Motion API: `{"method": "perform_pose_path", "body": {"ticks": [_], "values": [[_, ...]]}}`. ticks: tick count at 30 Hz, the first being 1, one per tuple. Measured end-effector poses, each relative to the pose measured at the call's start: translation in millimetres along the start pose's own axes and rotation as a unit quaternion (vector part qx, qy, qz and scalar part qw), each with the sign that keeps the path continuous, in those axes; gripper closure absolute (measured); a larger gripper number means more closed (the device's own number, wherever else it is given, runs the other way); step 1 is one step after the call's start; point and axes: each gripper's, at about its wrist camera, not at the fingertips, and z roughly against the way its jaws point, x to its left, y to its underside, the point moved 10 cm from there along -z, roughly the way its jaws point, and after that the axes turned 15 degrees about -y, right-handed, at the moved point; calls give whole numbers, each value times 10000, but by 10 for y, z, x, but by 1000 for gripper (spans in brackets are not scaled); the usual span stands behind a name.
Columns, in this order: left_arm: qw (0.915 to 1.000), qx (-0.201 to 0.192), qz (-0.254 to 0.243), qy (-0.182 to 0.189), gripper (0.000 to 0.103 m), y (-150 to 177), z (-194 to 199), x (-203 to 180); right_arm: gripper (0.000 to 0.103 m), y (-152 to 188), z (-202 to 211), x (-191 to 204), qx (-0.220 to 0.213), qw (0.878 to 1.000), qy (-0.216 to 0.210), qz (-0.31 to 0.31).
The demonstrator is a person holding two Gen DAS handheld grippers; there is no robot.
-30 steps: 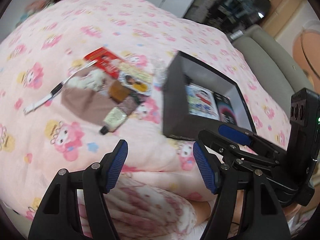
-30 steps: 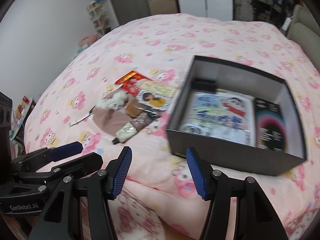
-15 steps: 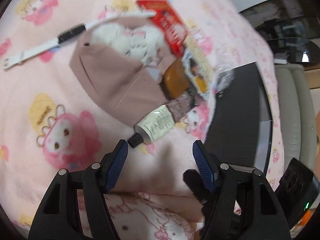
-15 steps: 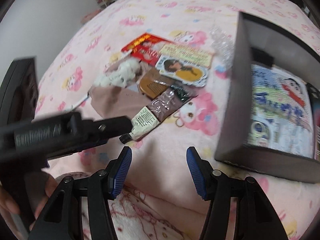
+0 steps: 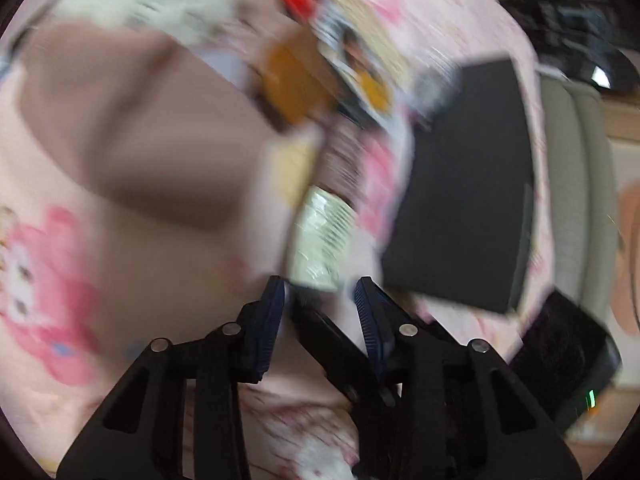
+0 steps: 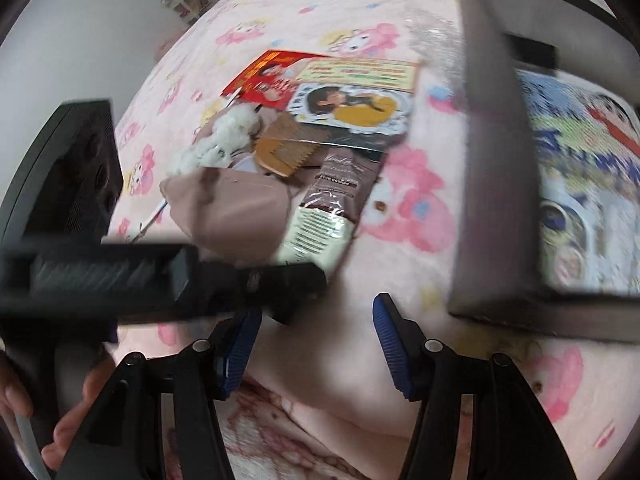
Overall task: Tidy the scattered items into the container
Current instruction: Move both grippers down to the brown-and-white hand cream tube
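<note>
A pile of scattered items lies on the pink bedspread: a cream and brown tube (image 6: 320, 220), a mauve cloth (image 6: 236, 212), an amber comb (image 6: 284, 152), a sticker sheet (image 6: 352, 106), a red packet (image 6: 268, 76) and a white fluffy piece (image 6: 224, 136). The black box (image 6: 496, 184) stands to their right with picture packs inside. My left gripper (image 5: 320, 300) is partly closed, its pads on either side of the tube's cap end (image 5: 320, 240); the view is blurred. My right gripper (image 6: 316, 332) is open and empty, just before the box.
The left gripper's black body (image 6: 120, 272) crosses the right wrist view in front of the pile. A grey sofa (image 5: 576, 184) stands beyond the box. A white strap (image 6: 152, 220) pokes out from under the cloth. A hand (image 6: 72, 420) shows at lower left.
My left gripper has dropped down onto the pile and narrowed its jaws around the tube's cap end. My right gripper has moved closer to the items and the box's near wall.
</note>
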Motion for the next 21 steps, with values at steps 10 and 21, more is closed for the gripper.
{"method": "perform_pose_path", "body": {"ticks": [10, 21], "values": [[9975, -296, 561, -317, 54, -310, -108, 155, 49, -98, -226, -65, 38, 9995, 242, 223], [9997, -205, 40, -114, 71, 378, -175, -320, 72, 273, 341, -118, 61, 9994, -223, 261]]}}
